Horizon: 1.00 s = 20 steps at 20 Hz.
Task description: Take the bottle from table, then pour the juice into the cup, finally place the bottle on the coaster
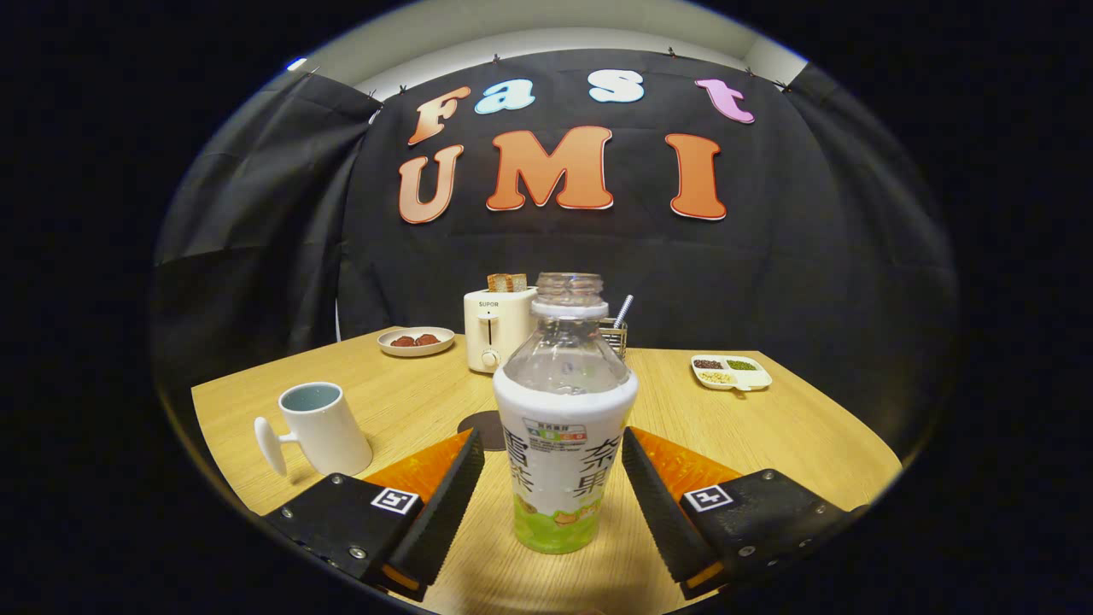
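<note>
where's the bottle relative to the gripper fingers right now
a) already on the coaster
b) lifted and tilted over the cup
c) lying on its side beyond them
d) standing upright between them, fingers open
d: the bottle stands upright on the table between the fingers of the gripper, with a gap on each side, so it is not gripped yet.

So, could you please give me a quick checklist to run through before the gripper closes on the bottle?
1. Clear plastic bottle with white label upright on the wooden table: ok.
2. Bottle centred between the open gripper fingers: ok.
3. Fingers touching the bottle: not ok, gaps on both sides.
4. Bottle cap off for pouring: ok, neck is open.
5. White ceramic cup upright, beside the near finger: ok.
6. Dark round coaster free behind the bottle: cannot tell, partly hidden.
</note>
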Available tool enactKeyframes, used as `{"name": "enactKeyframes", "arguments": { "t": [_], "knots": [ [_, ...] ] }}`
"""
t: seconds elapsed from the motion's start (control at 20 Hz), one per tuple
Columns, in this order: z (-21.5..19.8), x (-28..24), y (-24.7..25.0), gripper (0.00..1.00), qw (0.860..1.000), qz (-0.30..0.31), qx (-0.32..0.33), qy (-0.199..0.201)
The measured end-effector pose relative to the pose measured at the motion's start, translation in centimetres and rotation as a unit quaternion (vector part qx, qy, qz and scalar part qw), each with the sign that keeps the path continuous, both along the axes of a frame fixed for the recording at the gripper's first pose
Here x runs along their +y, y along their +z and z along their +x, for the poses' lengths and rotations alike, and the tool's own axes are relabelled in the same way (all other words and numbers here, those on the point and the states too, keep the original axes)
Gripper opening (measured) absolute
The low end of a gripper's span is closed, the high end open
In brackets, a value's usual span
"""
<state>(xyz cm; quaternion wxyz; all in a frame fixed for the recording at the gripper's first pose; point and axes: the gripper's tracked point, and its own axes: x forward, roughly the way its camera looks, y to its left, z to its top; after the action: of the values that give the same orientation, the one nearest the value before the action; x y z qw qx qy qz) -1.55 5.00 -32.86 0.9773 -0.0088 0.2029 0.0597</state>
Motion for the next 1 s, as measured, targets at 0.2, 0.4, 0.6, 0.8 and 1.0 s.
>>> {"name": "enactKeyframes", "arguments": {
  "t": [0.2, 0.4, 0.6, 0.8, 1.0],
  "knots": [
    [0.2, 0.0, -0.6, 0.89, 1.0, 0.001, 0.008, -0.022],
    [0.5, -0.7, -1.5, 0.73, 0.999, -0.006, 0.017, -0.047],
    [0.3, -0.8, -1.6, 0.65, 0.998, 0.014, 0.025, -0.056],
    [0.2, 0.0, -1.3, 0.58, 0.996, 0.049, 0.036, -0.061],
    [0.6, 1.0, 0.8, 0.56, 0.998, 0.037, 0.014, -0.046]
  ]
}}
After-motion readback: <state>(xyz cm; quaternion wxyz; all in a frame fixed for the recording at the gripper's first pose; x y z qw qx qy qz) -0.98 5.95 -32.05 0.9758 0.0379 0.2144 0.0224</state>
